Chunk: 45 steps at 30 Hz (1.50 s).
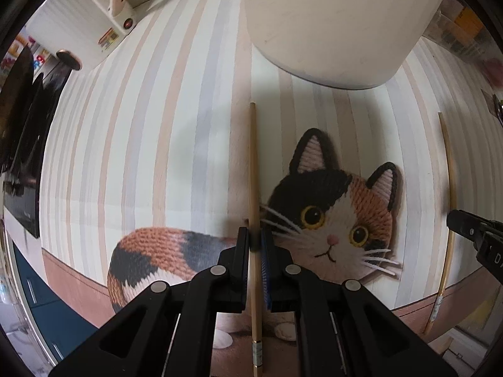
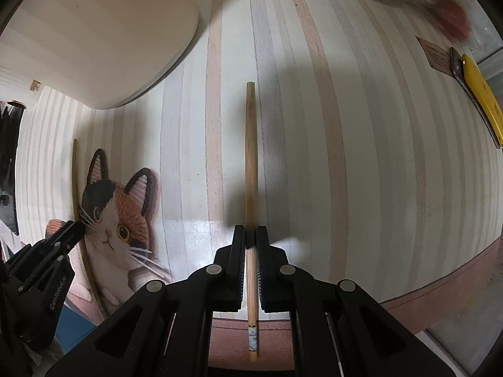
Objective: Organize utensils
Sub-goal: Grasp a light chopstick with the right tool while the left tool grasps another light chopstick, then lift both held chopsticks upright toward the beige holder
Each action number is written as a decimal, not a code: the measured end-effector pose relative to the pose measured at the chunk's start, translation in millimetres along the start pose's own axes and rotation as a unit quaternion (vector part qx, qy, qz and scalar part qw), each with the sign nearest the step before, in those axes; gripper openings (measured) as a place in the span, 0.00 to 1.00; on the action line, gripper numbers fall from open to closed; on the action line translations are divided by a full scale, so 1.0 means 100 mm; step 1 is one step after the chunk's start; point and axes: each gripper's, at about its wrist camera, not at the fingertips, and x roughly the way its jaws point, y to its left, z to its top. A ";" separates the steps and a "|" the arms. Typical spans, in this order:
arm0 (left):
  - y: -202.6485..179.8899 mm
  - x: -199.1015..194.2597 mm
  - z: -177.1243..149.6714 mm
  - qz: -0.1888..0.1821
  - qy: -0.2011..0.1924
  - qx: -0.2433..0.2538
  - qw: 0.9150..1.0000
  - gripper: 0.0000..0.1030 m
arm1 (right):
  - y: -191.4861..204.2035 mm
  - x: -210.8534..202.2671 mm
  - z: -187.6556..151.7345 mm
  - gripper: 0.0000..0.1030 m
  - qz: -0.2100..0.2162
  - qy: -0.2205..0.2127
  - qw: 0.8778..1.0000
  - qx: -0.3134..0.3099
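Observation:
Each gripper pinches one wooden chopstick over a striped tablecloth with a knitted cat picture (image 1: pixel 333 216). In the left wrist view my left gripper (image 1: pixel 255 238) is shut on a chopstick (image 1: pixel 252 163) that runs straight ahead between its fingers. At that view's right edge lies the other chopstick (image 1: pixel 450 188), with the right gripper's tip (image 1: pixel 465 223) on it. In the right wrist view my right gripper (image 2: pixel 250 238) is shut on its chopstick (image 2: pixel 250 157). The left gripper (image 2: pixel 59 242) and its chopstick (image 2: pixel 75 172) appear at that view's left, beside the cat picture (image 2: pixel 122 216).
A large cream round container (image 1: pixel 330 22) stands just beyond the chopsticks; it shows as the cream container (image 2: pixel 100 37) at top left of the right wrist view. A yellow and black object (image 2: pixel 481 94) lies at the table's right. A white appliance (image 1: pixel 94 22) sits far left. The table's edge (image 2: pixel 440 295) runs near me.

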 end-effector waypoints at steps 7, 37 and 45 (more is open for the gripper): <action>-0.07 -0.04 0.04 -0.001 -0.001 0.009 1.000 0.05 | 0.29 0.05 0.07 0.07 -0.029 0.012 0.999 -0.022; 0.04 -0.59 0.16 0.033 -0.090 -0.002 0.995 0.04 | 0.93 -0.40 0.10 0.07 0.000 -0.097 0.995 -0.013; 0.17 -1.04 0.20 0.016 -0.147 -0.032 0.989 0.04 | 0.81 -0.97 0.09 0.07 0.027 -0.158 0.987 -0.013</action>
